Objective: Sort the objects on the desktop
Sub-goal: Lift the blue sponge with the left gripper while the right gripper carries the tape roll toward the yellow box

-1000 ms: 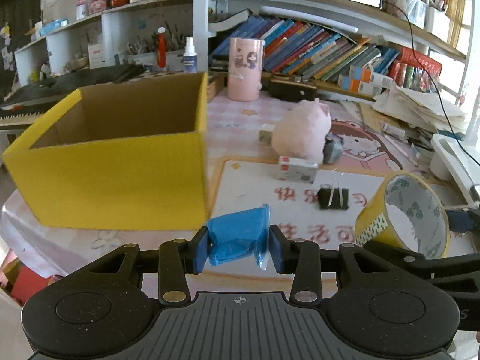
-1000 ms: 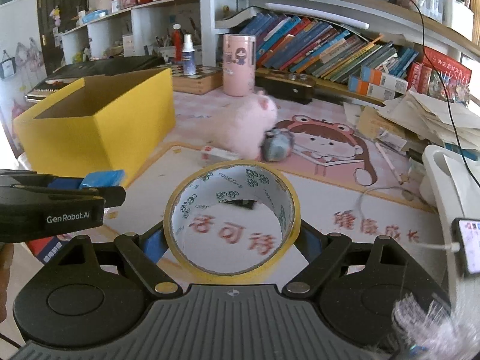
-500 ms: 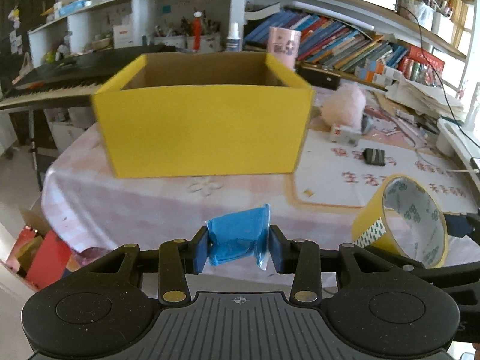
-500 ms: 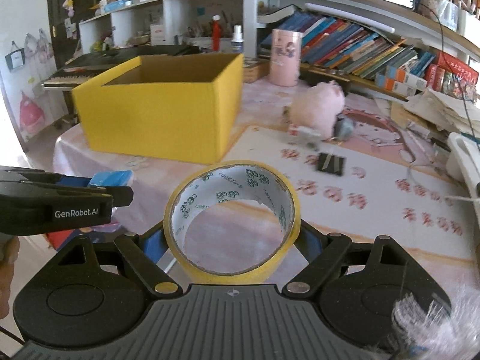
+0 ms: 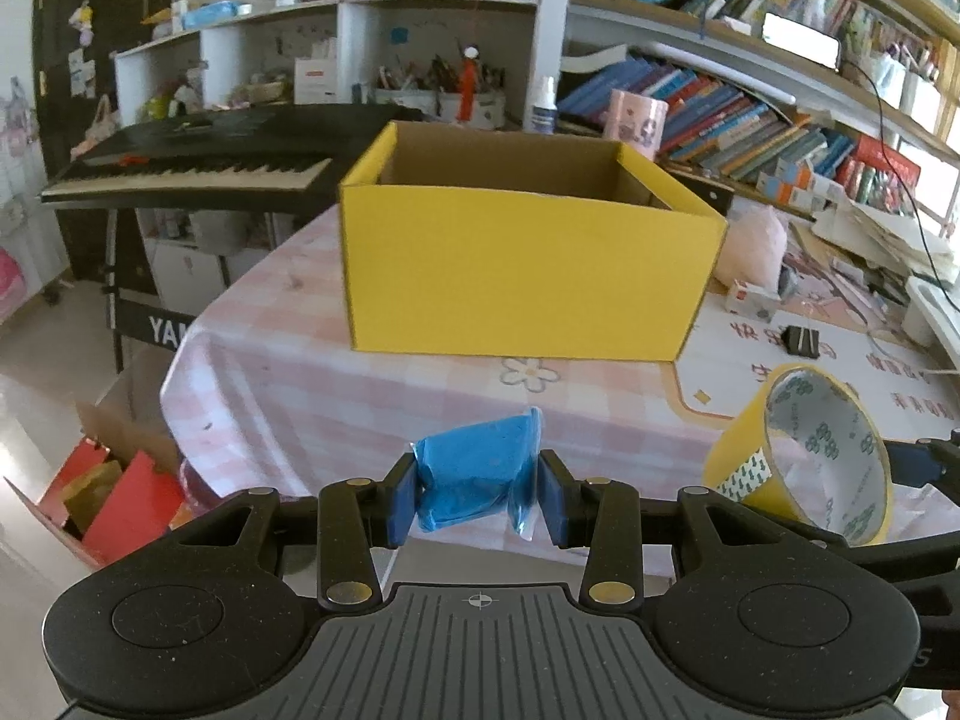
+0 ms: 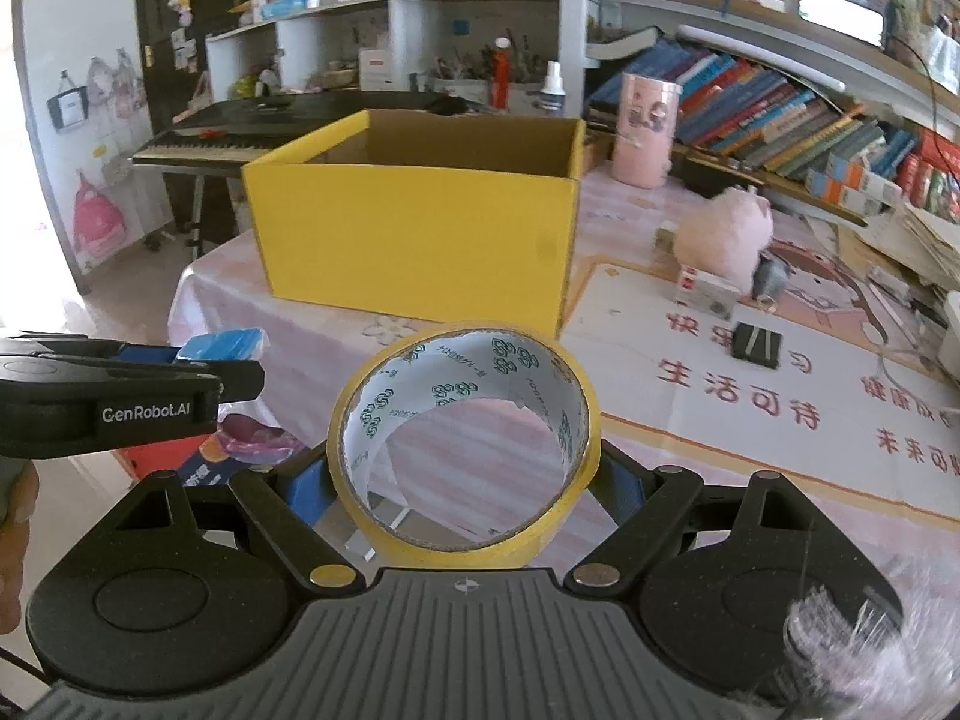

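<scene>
My left gripper (image 5: 477, 495) is shut on a small blue packet (image 5: 474, 480), held in the air in front of the table's near edge. My right gripper (image 6: 462, 480) is shut on a yellow tape roll (image 6: 462, 444), also held up, to the right of the left one. The roll shows in the left wrist view (image 5: 804, 456), and the blue packet in the right wrist view (image 6: 225, 345). An open yellow cardboard box (image 5: 528, 264) stands on the pink checked tablecloth ahead of both grippers; it also shows in the right wrist view (image 6: 420, 240). What lies inside is hidden.
Right of the box lie a pink plush toy (image 6: 723, 237), a small white box (image 6: 705, 291) and a black binder clip (image 6: 757, 345) on a printed mat. A pink cup (image 6: 648, 129), bookshelves and a keyboard (image 5: 192, 165) stand behind. Red boxes (image 5: 120, 498) sit on the floor left.
Both grippers have pulled back and up, away from the table, still holding their objects. The yellow box now sits farther off and more centred in both views.
</scene>
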Action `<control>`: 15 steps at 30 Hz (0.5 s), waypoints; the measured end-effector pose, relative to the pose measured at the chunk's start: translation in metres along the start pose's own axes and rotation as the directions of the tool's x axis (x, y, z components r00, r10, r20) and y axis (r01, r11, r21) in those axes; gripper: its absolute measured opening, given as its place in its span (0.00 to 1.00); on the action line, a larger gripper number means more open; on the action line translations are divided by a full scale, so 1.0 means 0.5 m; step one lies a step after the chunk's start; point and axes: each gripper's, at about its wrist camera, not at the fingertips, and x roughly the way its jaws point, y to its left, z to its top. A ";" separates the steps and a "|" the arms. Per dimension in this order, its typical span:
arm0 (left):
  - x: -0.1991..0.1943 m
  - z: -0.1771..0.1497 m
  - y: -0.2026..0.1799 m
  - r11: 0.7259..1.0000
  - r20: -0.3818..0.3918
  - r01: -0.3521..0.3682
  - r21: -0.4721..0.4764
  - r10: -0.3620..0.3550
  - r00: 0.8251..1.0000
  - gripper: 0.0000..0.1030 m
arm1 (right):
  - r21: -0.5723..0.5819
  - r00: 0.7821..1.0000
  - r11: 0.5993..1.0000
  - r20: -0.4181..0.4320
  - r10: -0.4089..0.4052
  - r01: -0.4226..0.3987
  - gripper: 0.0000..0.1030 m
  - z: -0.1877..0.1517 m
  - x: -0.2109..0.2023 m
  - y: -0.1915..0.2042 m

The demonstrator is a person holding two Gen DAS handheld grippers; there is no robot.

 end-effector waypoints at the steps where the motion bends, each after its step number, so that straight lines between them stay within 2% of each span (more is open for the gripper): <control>1: -0.003 0.000 0.004 1.000 0.004 -0.003 -0.002 0.003 1.000 0.38 | -0.005 1.000 1.000 0.002 0.004 -0.004 0.83 0.001 0.000 0.005; 15: -0.031 -0.002 0.063 0.998 0.044 -0.057 -0.035 0.059 0.997 0.38 | -0.055 0.998 0.997 0.027 0.051 -0.049 0.83 0.022 0.011 0.065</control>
